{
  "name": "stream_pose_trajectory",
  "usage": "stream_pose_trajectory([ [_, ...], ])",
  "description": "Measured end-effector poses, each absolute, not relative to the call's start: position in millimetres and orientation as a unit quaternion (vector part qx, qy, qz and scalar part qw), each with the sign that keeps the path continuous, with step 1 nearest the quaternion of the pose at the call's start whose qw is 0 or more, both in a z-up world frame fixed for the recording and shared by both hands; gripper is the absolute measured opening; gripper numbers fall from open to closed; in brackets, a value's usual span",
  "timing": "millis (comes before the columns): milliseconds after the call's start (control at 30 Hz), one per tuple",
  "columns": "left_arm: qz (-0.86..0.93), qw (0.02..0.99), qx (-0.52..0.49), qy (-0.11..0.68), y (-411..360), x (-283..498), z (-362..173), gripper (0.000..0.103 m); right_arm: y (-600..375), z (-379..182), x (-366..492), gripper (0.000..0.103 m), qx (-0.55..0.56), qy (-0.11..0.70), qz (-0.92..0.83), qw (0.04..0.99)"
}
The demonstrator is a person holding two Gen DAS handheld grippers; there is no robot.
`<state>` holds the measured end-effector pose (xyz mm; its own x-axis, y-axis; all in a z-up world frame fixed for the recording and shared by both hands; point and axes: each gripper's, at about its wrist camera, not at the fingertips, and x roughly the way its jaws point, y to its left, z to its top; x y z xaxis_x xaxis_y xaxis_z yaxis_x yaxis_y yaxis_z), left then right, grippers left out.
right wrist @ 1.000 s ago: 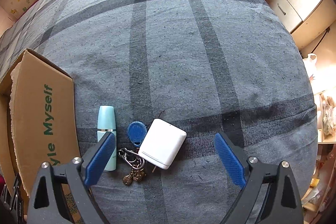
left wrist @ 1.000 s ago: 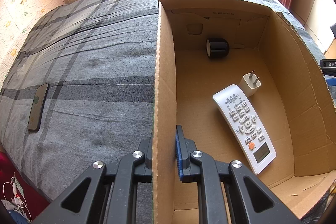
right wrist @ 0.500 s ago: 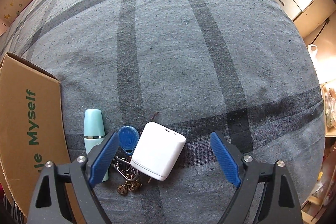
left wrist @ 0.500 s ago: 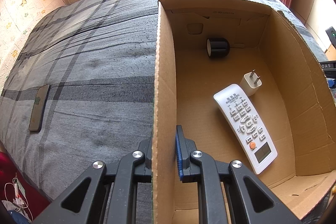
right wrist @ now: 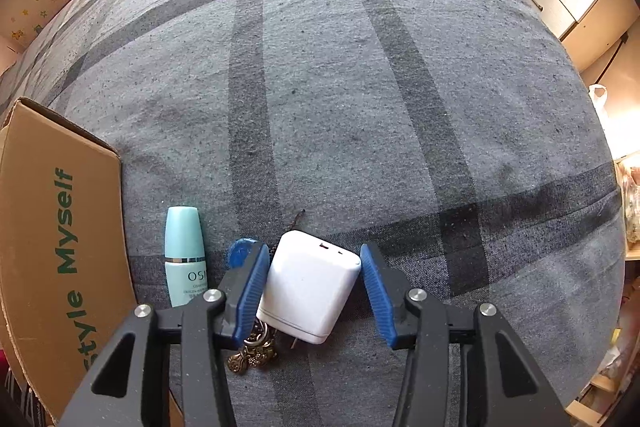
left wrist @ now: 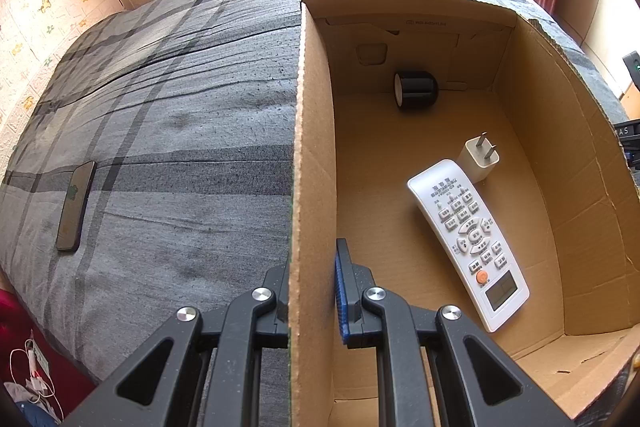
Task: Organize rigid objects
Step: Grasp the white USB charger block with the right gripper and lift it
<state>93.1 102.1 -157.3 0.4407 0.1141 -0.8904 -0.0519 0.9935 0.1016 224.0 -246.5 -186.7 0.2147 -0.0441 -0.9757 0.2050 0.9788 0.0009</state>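
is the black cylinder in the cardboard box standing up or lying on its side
On its side. The black cylinder lies on the floor of the cardboard box near the far wall, its pale round end facing sideways.

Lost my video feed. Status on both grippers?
Left gripper shut on box wall. Right gripper closing around white charger, pads not clearly pressing. Keys tucked against charger's left side.
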Motion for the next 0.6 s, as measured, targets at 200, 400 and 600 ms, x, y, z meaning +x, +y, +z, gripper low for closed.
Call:
stream_pose_trajectory([
  [200, 0.049, 0.848, 0.029, 0.526, 102.7, 92.8, -157.9, 0.015, -235.7, -168.0, 221.6, 0.05, 0.047, 0.61, -0.085, 0.787],
  [400, 0.049, 0.849, 0.028, 0.526, 102.6, 92.8, -158.3, 0.015, -229.6, -146.1, 215.6, 0.049, 0.032, 0.597, -0.079, 0.798],
  [600, 0.048, 0.849, 0.028, 0.526, 103.5, 92.7, -158.2, 0.015, -221.8, -127.0, 211.7, 0.048, 0.015, 0.585, -0.073, 0.807],
])
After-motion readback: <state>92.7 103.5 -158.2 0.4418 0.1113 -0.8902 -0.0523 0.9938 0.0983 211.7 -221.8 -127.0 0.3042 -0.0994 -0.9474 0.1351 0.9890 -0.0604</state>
